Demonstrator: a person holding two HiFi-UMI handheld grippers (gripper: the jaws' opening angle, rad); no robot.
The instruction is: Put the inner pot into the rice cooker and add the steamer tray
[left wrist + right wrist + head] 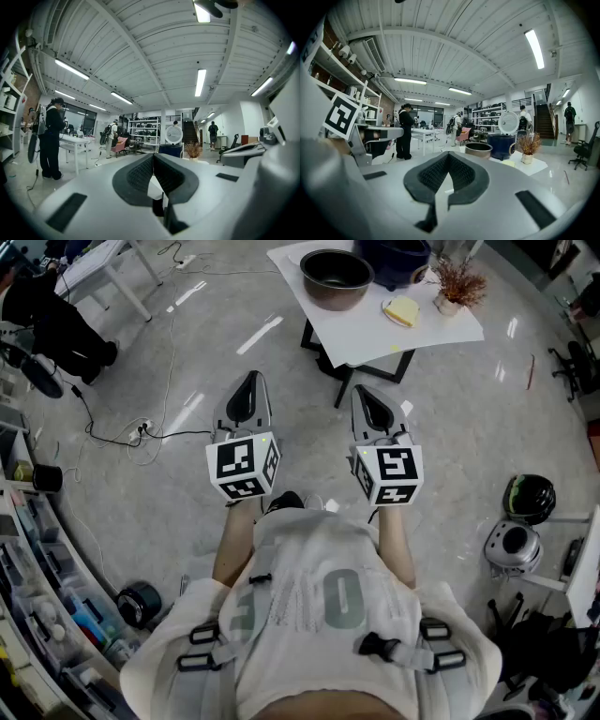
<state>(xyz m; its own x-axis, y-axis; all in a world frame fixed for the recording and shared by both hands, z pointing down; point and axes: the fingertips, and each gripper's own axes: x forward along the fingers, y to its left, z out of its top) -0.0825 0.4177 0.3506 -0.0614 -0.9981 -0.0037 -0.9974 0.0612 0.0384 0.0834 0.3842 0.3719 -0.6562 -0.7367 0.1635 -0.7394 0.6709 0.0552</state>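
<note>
The metal inner pot (336,277) stands on a white table (375,338) far ahead, beside the dark blue rice cooker (394,259). In the right gripper view the pot (478,149) sits left of the cooker (501,145), whose round white lid (507,123) stands up. A pale yellow flat piece (401,310) and a dried plant in a vase (457,282) share the table. My left gripper (249,381) and right gripper (362,392) are held level over the floor, well short of the table. Both are shut with nothing between the pads (153,157) (448,157).
Cables and a power strip (141,432) lie on the floor at the left. Shelving with boxes (37,568) lines the left edge, with a black roll (139,604) near it. Helmets (528,498) sit at the right. A person (404,131) stands by another white table.
</note>
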